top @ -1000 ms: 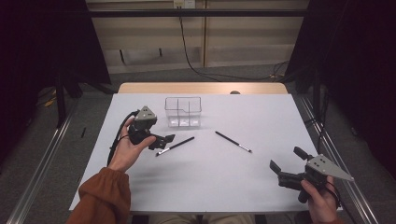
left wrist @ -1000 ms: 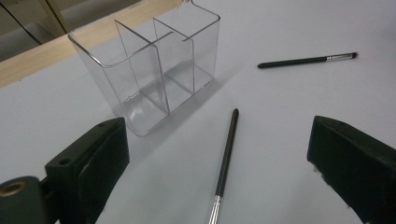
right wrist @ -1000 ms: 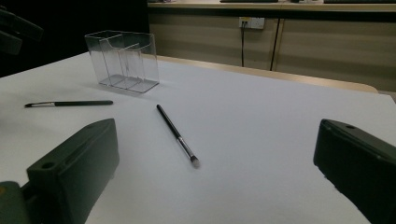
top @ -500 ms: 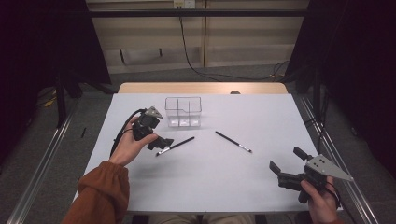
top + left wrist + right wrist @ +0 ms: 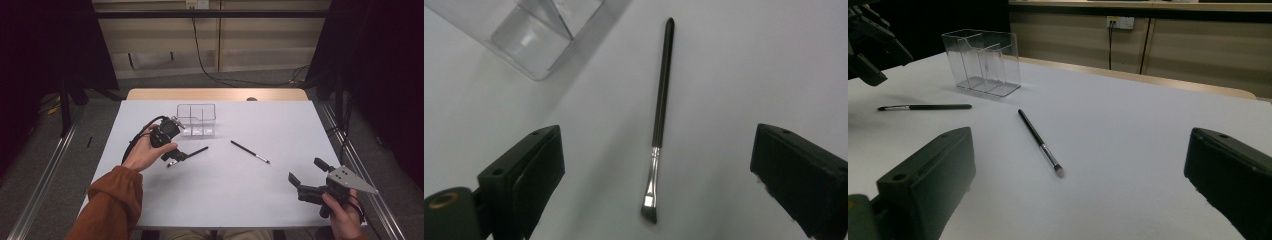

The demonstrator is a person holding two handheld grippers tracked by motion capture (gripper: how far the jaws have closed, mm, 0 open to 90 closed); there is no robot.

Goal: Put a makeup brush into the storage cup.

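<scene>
Two thin black makeup brushes lie on the white table [image 5: 220, 200]. One brush [image 5: 195, 152] [image 5: 660, 115] [image 5: 923, 106] lies just in front of a clear divided organizer [image 5: 196, 120] [image 5: 539, 35] [image 5: 983, 62]. My left gripper [image 5: 176, 157] [image 5: 658, 150] hovers open above it, jaws on either side of its metal ferrule and bristle end, nothing held. The other brush [image 5: 249, 151] [image 5: 1040, 142] lies at mid-table. My right gripper [image 5: 306, 171] [image 5: 1080, 135] is open and empty near the front right corner, pointing toward that brush from a distance.
The organizer stands empty at the back centre-left. A wooden strip [image 5: 215, 94] runs along the table's far edge. The left gripper's cable [image 5: 137, 137] loops beside the hand. Metal rails [image 5: 40, 185] flank the table on both sides.
My left gripper has shifted right and toward the organizer, coming over the near brush's bristle end. The right gripper and both brushes have stayed put.
</scene>
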